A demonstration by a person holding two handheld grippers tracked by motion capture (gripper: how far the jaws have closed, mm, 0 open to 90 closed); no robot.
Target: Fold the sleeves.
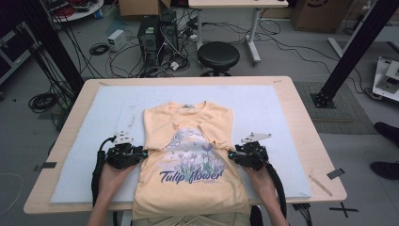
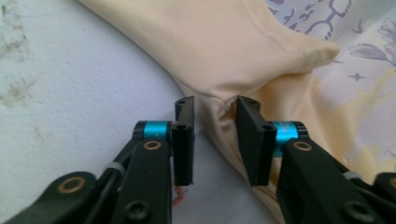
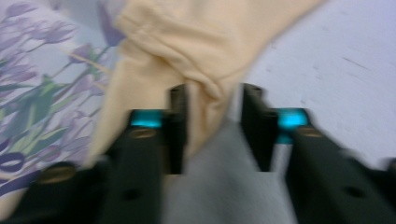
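Left tongs (image 1: 141, 154): jaws parted, straddling the shirt's left edge; in the left gripper view (image 2: 215, 140) a pinched ridge of cloth runs between the pads without being squeezed, so released.
Right tongs (image 1: 232, 155): also parted at the shirt's right edge; in the blurred right gripper view (image 3: 212, 135) a fold of cloth lies against one pad, the other pad stands clear of it, so released.
Hands: the left hand (image 1: 112, 176) and right hand (image 1: 261, 179) come in from the near edge, each behind its tongs.
T-shirt (image 1: 188, 155): pale orange, tulip print up, both sleeves folded inward over the chest, flat at mid-table with the hem hanging over the near edge.
Pad (image 1: 103, 113): light blue sheet under the shirt.
Table (image 1: 301, 117): wooden, rim showing around the pad.
Stool (image 1: 218, 54): black, beyond the far edge.
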